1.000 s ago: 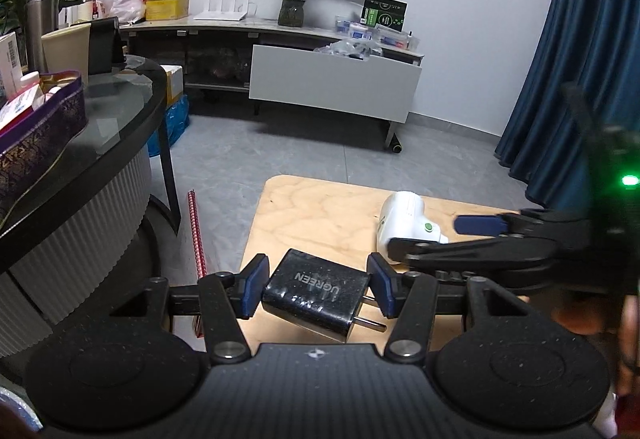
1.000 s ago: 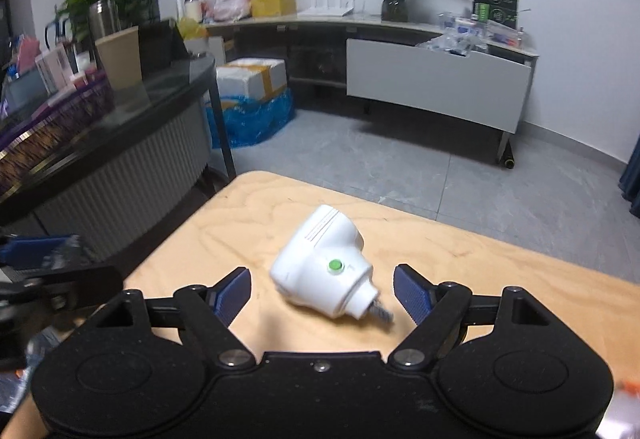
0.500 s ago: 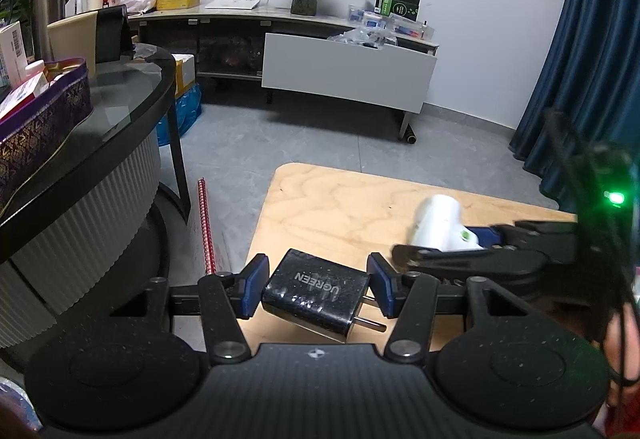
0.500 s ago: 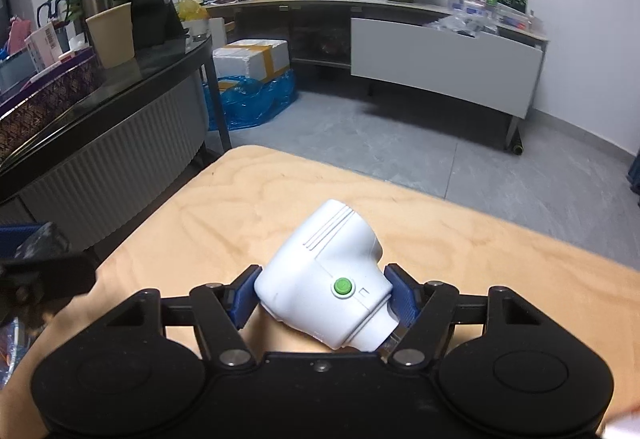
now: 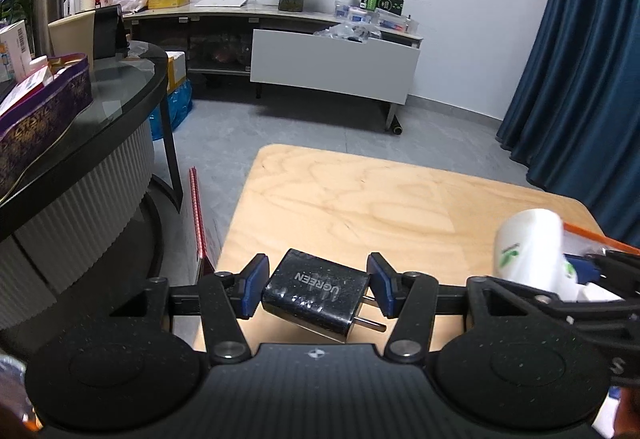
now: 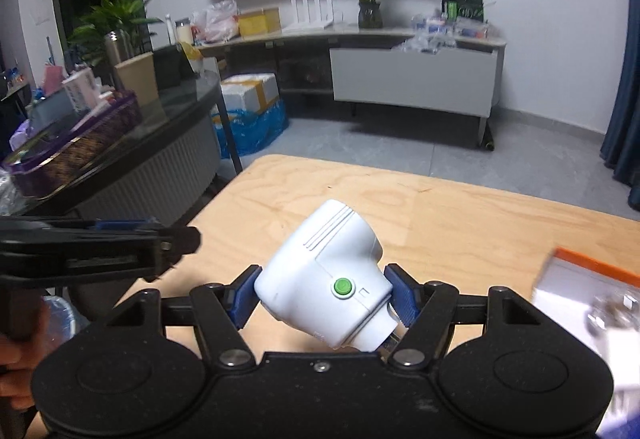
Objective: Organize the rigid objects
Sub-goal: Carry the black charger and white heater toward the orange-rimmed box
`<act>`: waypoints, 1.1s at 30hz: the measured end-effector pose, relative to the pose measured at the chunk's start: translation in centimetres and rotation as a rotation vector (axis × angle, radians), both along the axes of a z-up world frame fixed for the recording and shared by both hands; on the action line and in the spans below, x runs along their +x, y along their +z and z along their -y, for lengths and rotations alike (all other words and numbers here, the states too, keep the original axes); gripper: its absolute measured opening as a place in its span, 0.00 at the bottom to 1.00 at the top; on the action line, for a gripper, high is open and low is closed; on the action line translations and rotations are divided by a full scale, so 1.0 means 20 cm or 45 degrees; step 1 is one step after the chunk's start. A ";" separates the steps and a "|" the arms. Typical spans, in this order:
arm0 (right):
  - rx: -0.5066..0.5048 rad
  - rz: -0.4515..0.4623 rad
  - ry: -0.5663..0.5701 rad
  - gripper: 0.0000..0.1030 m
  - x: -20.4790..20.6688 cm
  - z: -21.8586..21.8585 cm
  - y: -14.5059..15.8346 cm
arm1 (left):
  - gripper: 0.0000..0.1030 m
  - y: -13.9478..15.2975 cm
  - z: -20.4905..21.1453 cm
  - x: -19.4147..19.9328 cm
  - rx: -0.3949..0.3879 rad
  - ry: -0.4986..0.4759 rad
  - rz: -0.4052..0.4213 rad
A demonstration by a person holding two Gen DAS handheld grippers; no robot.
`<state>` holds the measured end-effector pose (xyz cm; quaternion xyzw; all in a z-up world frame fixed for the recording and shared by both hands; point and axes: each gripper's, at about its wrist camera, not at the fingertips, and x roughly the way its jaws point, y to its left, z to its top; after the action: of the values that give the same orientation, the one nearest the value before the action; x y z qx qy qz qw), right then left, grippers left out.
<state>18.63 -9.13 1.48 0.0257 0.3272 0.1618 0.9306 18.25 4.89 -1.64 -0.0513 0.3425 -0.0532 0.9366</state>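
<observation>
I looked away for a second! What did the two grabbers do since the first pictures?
The right gripper closed its jaws on the white plastic adapter with a green button and lifted it off the pale wooden table, carrying it rightwards in the left view. The left gripper kept clamping the black UGREEN charger block.

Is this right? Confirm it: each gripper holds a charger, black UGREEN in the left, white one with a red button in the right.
Not quite. The white charger in the right gripper has a green button, as the right wrist view shows. The left gripper does hold the black UGREEN charger.
</observation>
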 end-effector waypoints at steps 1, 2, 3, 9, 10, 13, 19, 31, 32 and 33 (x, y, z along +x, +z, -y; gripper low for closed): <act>-0.010 0.007 0.006 0.78 -0.05 0.00 0.01 | 0.52 0.01 0.01 -0.02 0.005 -0.002 0.005; -0.021 0.012 0.004 0.78 -0.09 0.00 0.03 | 0.52 0.02 0.02 -0.05 0.011 -0.002 0.011; -0.022 0.019 -0.002 0.78 -0.15 0.01 0.05 | 0.52 0.04 0.02 -0.09 0.007 -0.001 0.016; -0.004 0.032 -0.044 0.78 -0.40 0.06 0.09 | 0.52 0.08 0.06 -0.29 -0.011 0.010 0.015; -0.005 0.033 -0.052 0.78 -0.44 0.07 0.09 | 0.53 0.08 0.06 -0.32 -0.009 0.011 0.016; 0.018 0.032 -0.074 0.78 -0.54 0.11 0.11 | 0.52 0.10 0.08 -0.40 -0.020 0.021 0.019; 0.035 0.057 -0.101 0.78 -0.70 0.18 0.14 | 0.53 0.14 0.12 -0.52 -0.019 0.024 0.048; 0.063 0.092 -0.149 0.78 -0.89 0.30 0.17 | 0.53 0.13 0.23 -0.63 -0.050 -0.055 0.046; 0.068 0.093 -0.155 0.78 -0.90 0.31 0.17 | 0.53 0.14 0.24 -0.64 -0.049 -0.062 0.048; 0.067 0.096 -0.164 0.78 -0.91 0.33 0.17 | 0.53 0.14 0.24 -0.64 -0.046 -0.067 0.051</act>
<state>0.42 -15.65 4.87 0.0651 0.2854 0.1112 0.9497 5.42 0.01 1.10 -0.0579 0.3237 -0.0850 0.9405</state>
